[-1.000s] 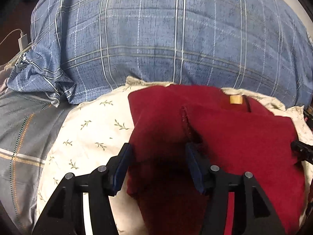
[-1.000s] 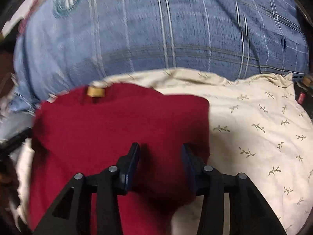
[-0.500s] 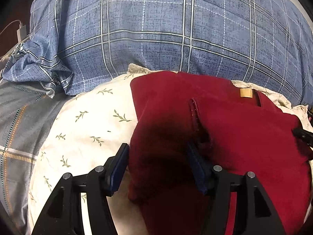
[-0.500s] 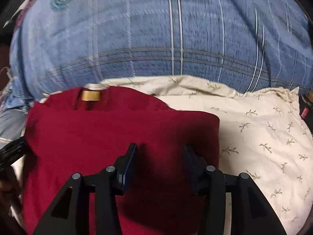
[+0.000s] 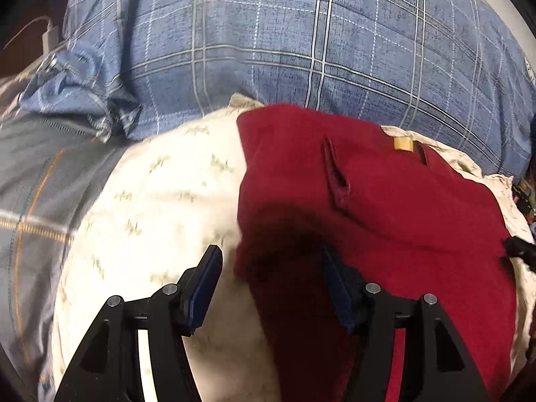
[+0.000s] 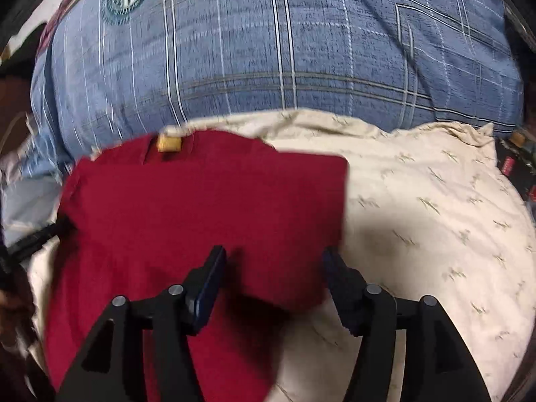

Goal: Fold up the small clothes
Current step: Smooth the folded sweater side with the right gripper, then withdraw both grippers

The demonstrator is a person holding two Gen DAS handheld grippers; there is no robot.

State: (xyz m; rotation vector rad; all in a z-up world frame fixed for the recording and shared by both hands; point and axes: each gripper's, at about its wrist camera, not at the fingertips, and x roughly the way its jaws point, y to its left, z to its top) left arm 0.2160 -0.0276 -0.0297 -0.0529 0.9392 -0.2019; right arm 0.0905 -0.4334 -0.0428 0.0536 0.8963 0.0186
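Note:
A dark red folded garment (image 5: pixel 385 207) with a tan label (image 5: pixel 403 144) at its collar lies on a cream leaf-print pillow (image 5: pixel 160 201). My left gripper (image 5: pixel 269 254) is open over the garment's left edge: one finger hangs above the pillow, the other above the red cloth. In the right wrist view the same garment (image 6: pixel 201 207) and its label (image 6: pixel 169 143) sit at left. The right gripper (image 6: pixel 274 253) has its jaws opening over the folded right edge, which lies between them without being pressed. The right gripper's tip (image 5: pixel 519 249) shows at the garment's far side.
A big blue plaid pillow (image 5: pixel 301 50) with a round crest rises behind the cream pillow (image 6: pixel 418 217). Grey plaid bedding (image 5: pixel 33 184) lies at left, with a white charger (image 5: pixel 50 33) beyond it. Dark items (image 6: pixel 512 164) sit at the right edge.
The right jaws have spread wider and shifted toward the garment's right edge. The left gripper has slid left, so one finger now hangs over the pillow. The garment lies flat.

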